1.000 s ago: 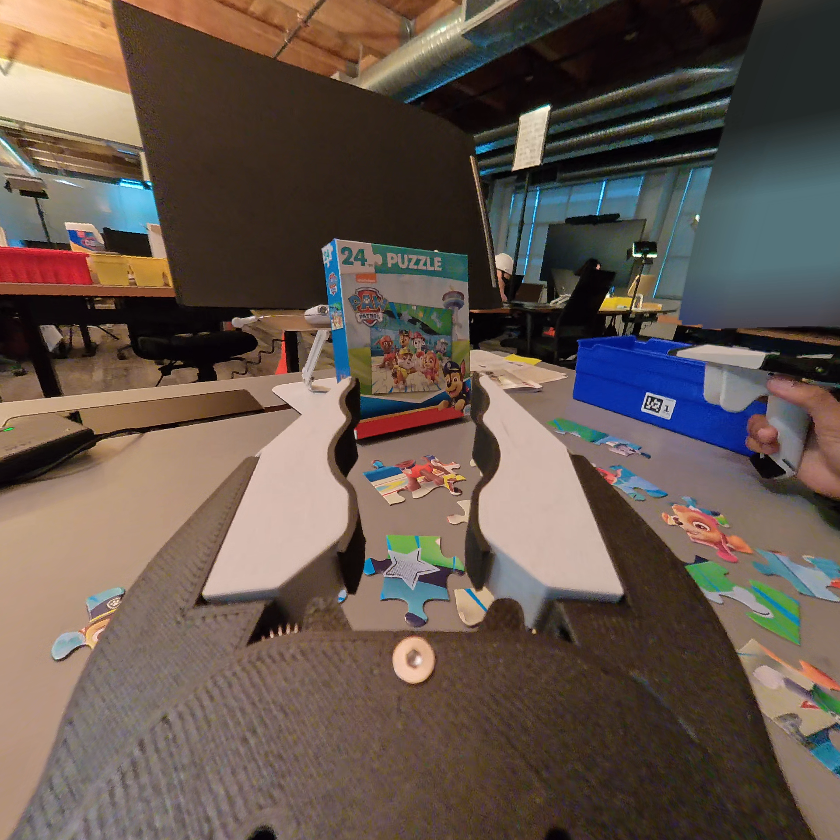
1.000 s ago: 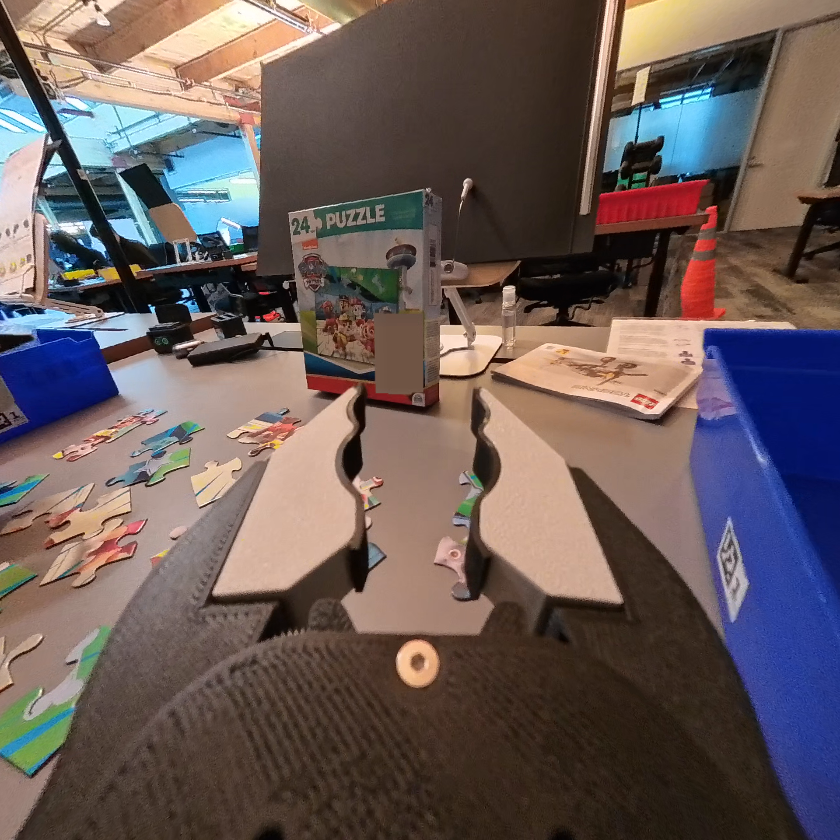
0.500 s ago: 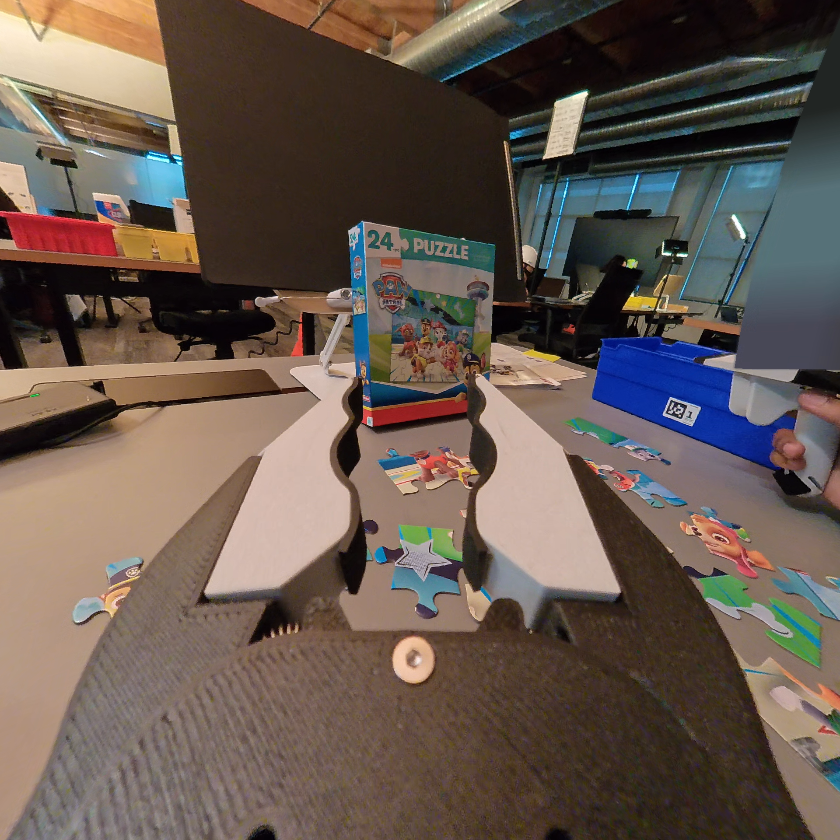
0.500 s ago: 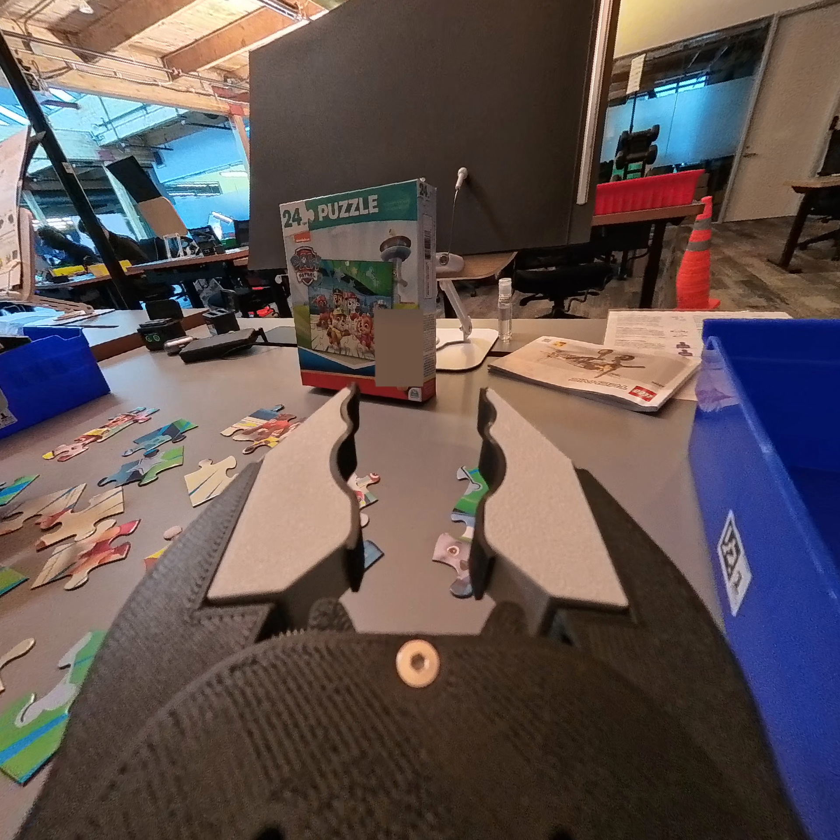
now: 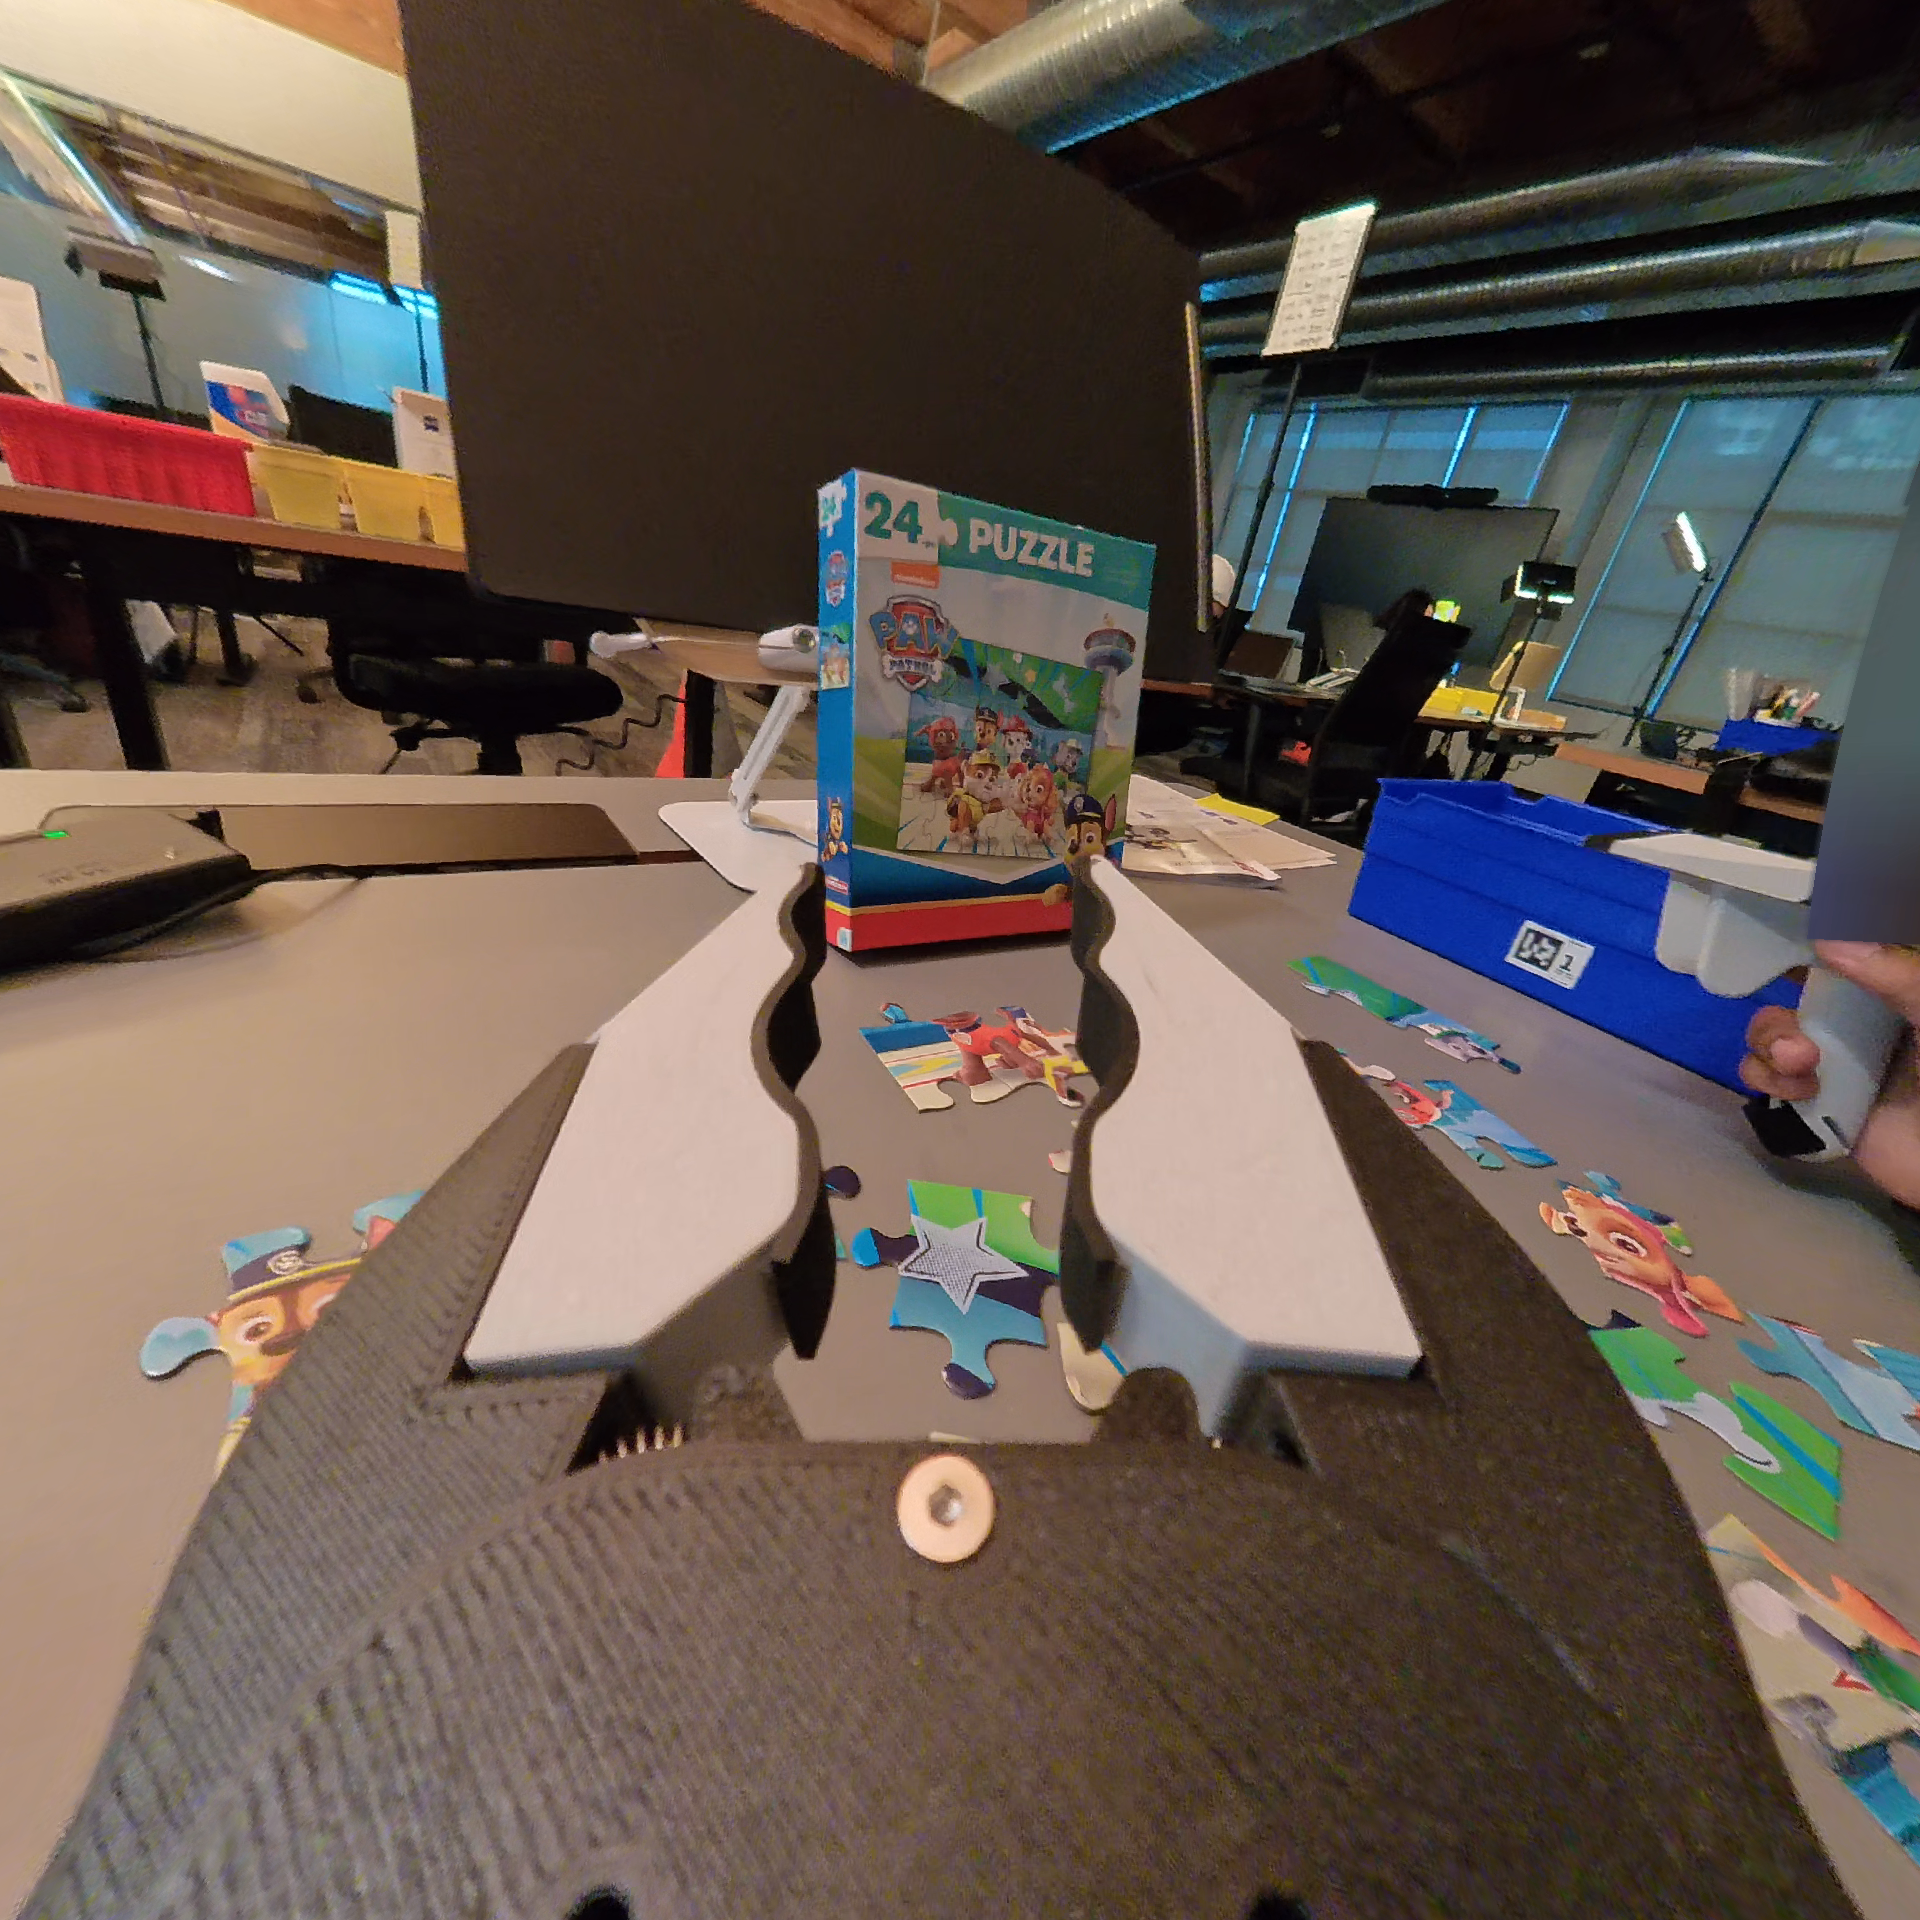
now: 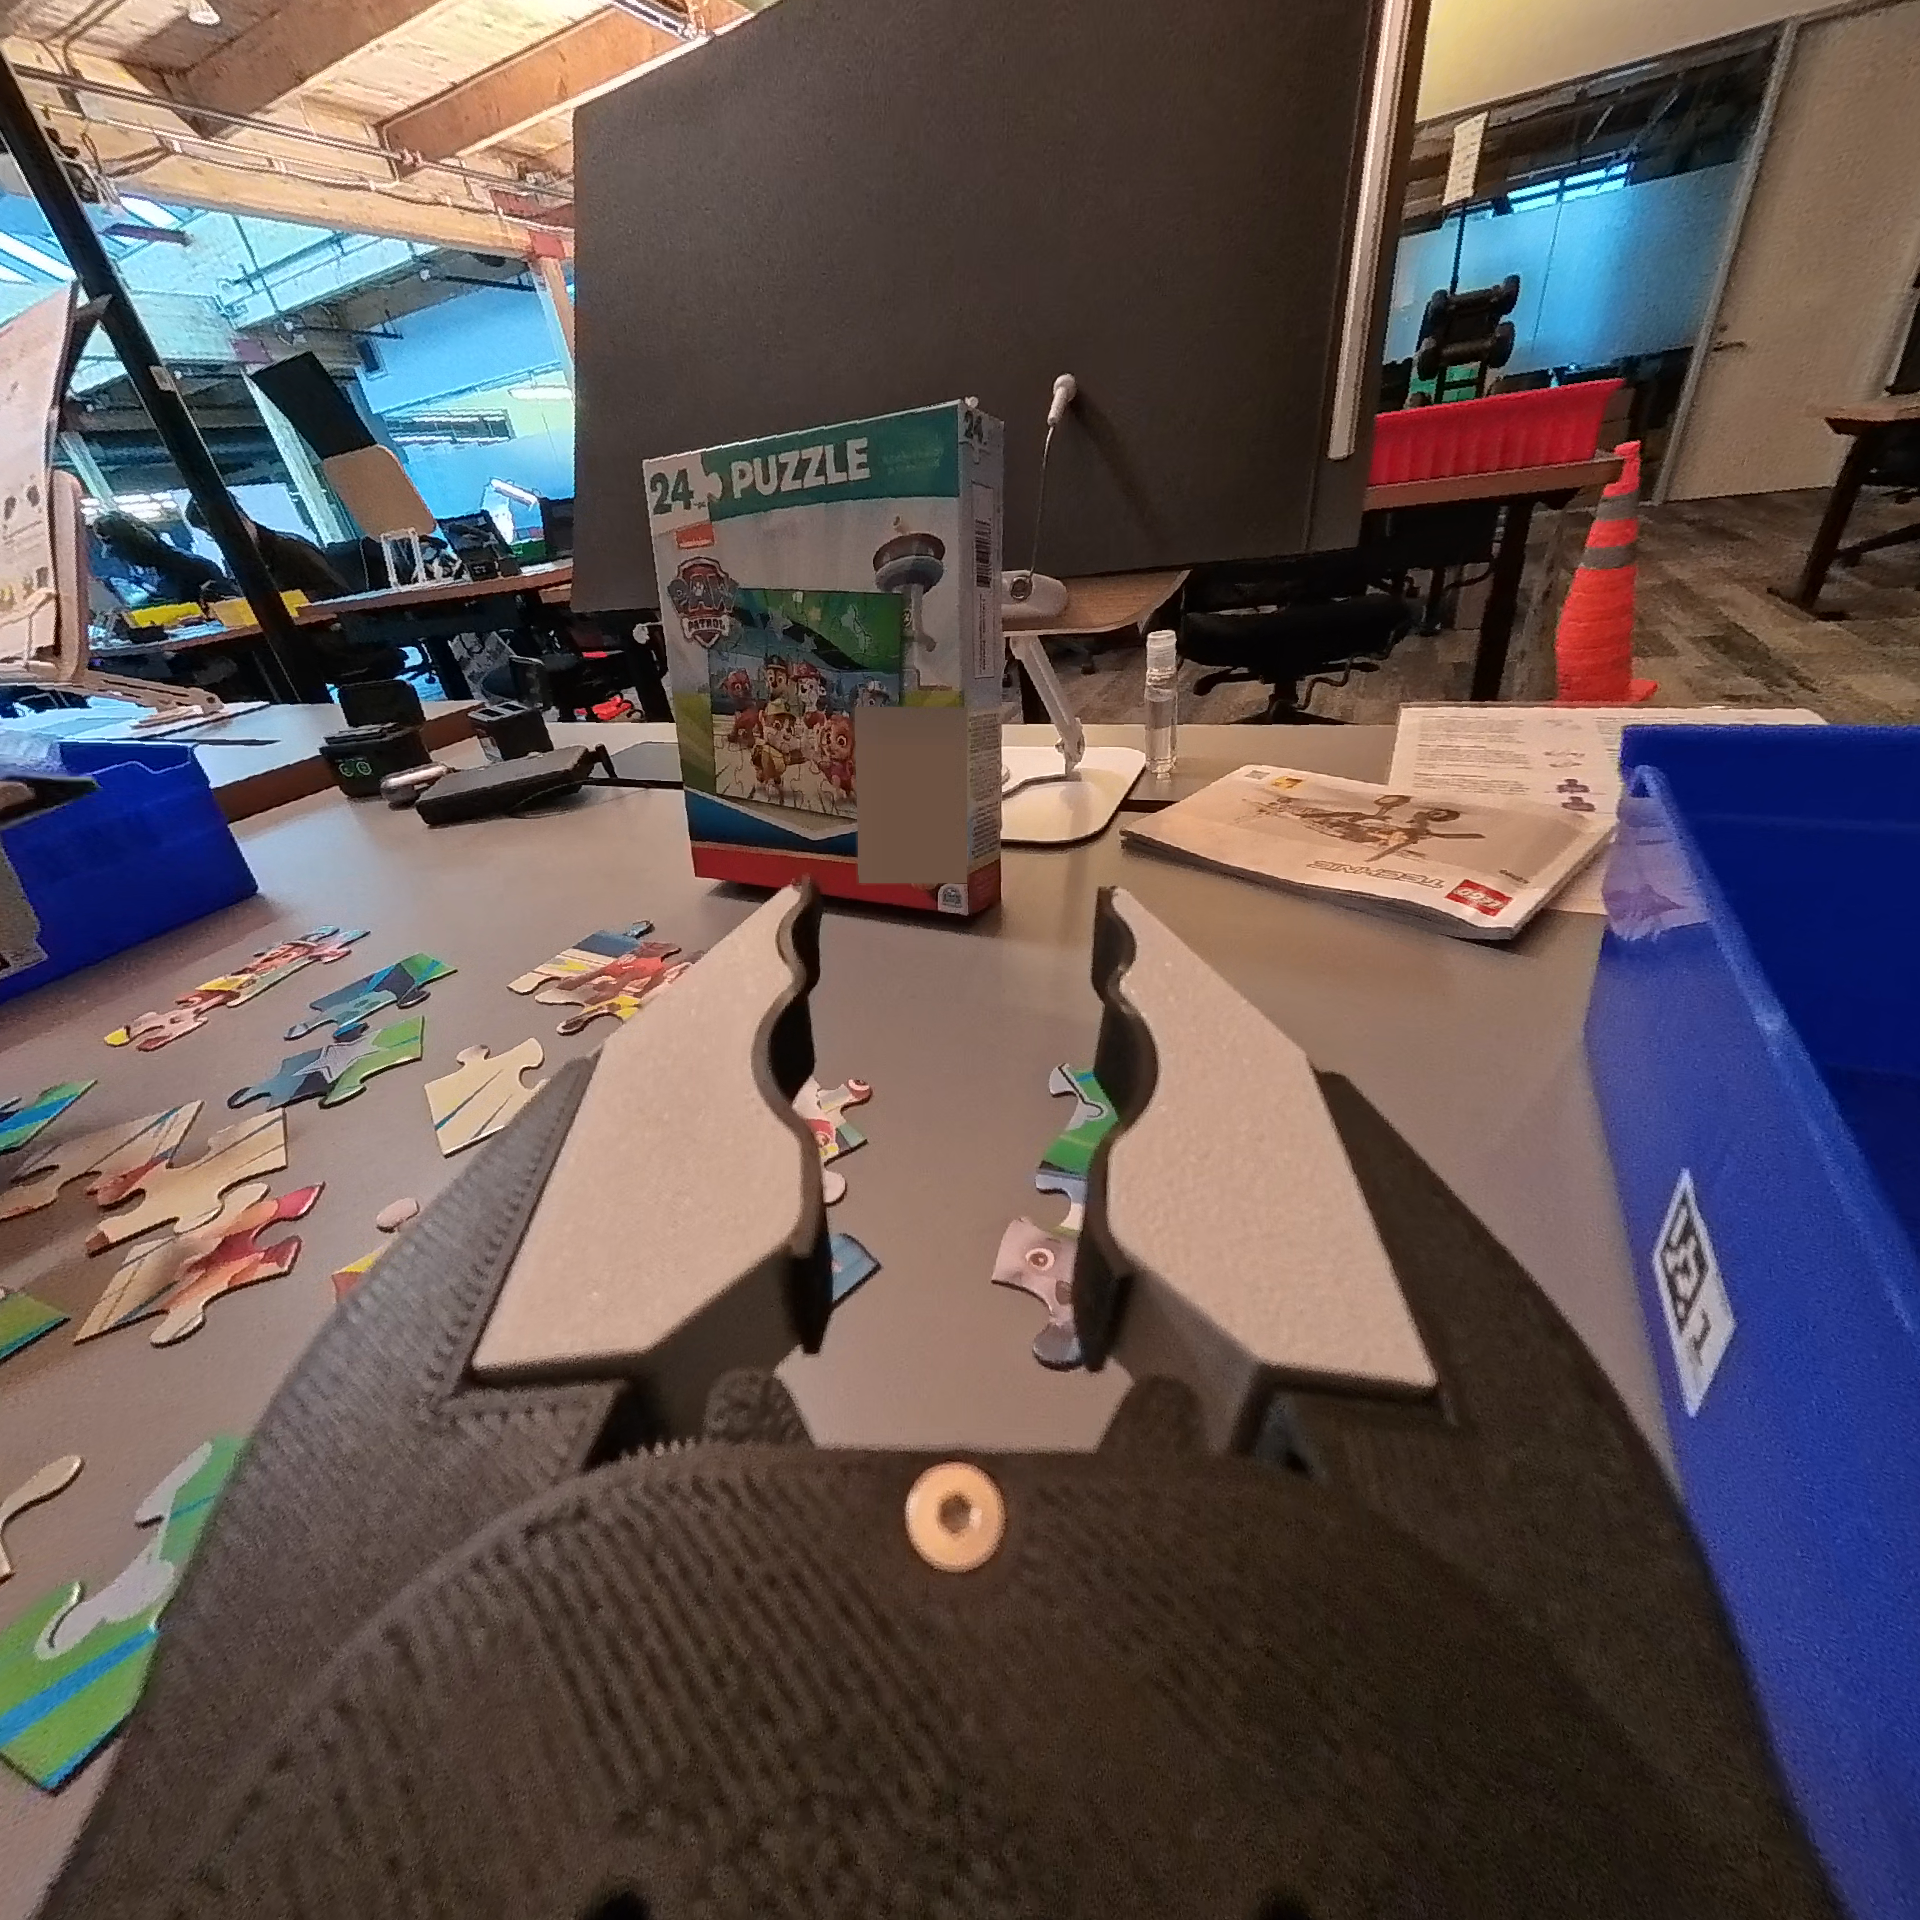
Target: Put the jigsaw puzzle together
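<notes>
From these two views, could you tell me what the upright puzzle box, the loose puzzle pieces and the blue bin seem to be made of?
Puzzle box: printed cardboard, slightly glossy, judging by its folded edges and thin walls. Puzzle pieces: flat die-cut card, printed on top, with pale plain backs on some. Blue bin: probably moulded plastic, uniform colour, smooth sheen and a rounded rim.

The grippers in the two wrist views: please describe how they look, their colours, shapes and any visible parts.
Both the left gripper and the right gripper look alike: a black, ribbed, 3D-printed body with a round silver screw at its centre, and two flat light-grey fingers tapering forward, with dark, wavy inner edges. In the left wrist view, the right gripper's pale grey handle shows at the far right. No cables or sleeves are visible.
</notes>
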`<action>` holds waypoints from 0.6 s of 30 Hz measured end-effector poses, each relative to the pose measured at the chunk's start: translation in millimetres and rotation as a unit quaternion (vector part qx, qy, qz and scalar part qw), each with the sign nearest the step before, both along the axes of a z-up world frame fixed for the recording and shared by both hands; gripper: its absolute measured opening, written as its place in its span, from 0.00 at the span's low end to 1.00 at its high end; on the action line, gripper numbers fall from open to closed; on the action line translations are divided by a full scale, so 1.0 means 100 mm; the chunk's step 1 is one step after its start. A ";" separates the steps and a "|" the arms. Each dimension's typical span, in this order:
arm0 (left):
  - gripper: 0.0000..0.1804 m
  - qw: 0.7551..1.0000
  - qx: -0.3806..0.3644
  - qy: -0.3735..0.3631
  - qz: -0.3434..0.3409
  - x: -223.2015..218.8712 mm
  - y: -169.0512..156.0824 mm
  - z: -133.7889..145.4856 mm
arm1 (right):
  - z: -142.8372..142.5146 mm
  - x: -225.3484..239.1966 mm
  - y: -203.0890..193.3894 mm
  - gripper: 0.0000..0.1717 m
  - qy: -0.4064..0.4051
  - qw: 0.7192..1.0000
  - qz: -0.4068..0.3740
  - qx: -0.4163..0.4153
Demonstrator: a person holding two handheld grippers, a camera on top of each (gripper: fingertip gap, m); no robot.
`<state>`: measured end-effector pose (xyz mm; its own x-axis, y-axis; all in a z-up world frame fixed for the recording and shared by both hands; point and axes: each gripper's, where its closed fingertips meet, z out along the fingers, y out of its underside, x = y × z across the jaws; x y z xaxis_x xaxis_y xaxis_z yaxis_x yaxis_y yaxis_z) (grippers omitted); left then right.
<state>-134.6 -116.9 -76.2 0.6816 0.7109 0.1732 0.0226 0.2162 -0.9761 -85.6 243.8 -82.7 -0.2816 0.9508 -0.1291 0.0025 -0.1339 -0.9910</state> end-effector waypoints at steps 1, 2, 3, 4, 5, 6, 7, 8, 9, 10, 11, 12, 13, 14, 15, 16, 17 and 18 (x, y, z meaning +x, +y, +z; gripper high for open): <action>0.26 1.000 0.001 -0.007 -0.007 0.00 0.02 -0.02 | 0.00 0.00 0.00 0.30 -0.001 1.000 0.001 -0.002; 0.27 1.000 0.003 -0.012 -0.012 0.00 0.03 -0.03 | -0.01 0.00 0.00 0.30 -0.001 1.000 0.002 -0.003; 0.27 1.000 0.004 -0.014 -0.015 0.00 0.03 -0.03 | -0.01 0.00 0.00 0.30 -0.002 1.000 0.003 -0.004; 0.27 1.000 0.004 -0.015 -0.015 0.00 0.03 -0.03 | -0.01 0.00 0.00 0.30 -0.002 1.000 0.004 -0.005; 0.27 1.000 0.004 -0.015 -0.014 0.00 0.03 -0.03 | -0.01 0.00 0.00 0.30 -0.002 1.000 0.004 -0.005; 0.26 1.000 0.004 -0.014 -0.014 0.00 0.03 -0.03 | -0.01 -0.01 -0.01 0.30 -0.002 1.000 0.004 -0.004; 0.26 1.000 0.004 -0.015 -0.016 0.00 0.04 -0.03 | -0.01 -0.01 -0.01 0.30 -0.002 1.000 0.005 -0.003; 0.26 1.000 0.004 -0.017 -0.019 0.00 0.04 -0.04 | -0.01 -0.01 -0.01 0.30 -0.003 1.000 0.005 -0.003; 0.26 1.000 0.004 -0.018 -0.021 0.00 0.05 -0.04 | -0.01 -0.01 -0.01 0.30 -0.003 1.000 0.006 -0.004; 0.26 1.000 0.004 -0.019 -0.022 0.00 0.05 -0.05 | -0.01 -0.01 -0.01 0.30 -0.004 1.000 0.007 -0.004; 0.25 1.000 0.004 -0.019 -0.022 0.00 0.05 -0.04 | -0.01 -0.01 -0.02 0.30 -0.004 1.000 0.007 -0.004; 0.25 1.000 0.005 -0.019 -0.022 0.00 0.05 -0.04 | -0.01 -0.01 -0.02 0.30 -0.004 1.000 0.008 -0.004; 0.25 1.000 0.005 -0.019 -0.021 0.00 0.05 -0.04 | -0.01 -0.01 -0.01 0.30 -0.004 1.000 0.008 -0.004; 0.25 1.000 0.005 -0.019 -0.022 0.00 0.05 -0.04 | -0.01 -0.01 -0.02 0.30 -0.004 1.000 0.008 -0.005; 0.25 1.000 0.005 -0.020 -0.023 0.00 0.05 -0.04 | -0.01 -0.01 -0.02 0.30 -0.004 1.000 0.008 -0.005; 0.25 1.000 0.006 -0.020 -0.023 0.00 0.05 -0.05 | -0.01 -0.01 -0.02 0.30 -0.004 1.000 0.009 -0.005; 0.25 0.999 0.006 -0.021 -0.024 0.00 0.06 -0.05 | -0.02 -0.01 -0.02 0.30 -0.005 1.000 0.010 -0.005; 0.25 0.999 0.005 -0.021 -0.024 0.00 0.06 -0.05 | -0.02 -0.01 -0.02 0.30 -0.005 1.000 0.010 -0.005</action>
<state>-134.5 -111.3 -81.1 0.7073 0.6750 0.2100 0.0750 0.2238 -0.9718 -86.6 241.6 -84.4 -0.2989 0.9438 -0.1409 0.0148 -0.1430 -0.9896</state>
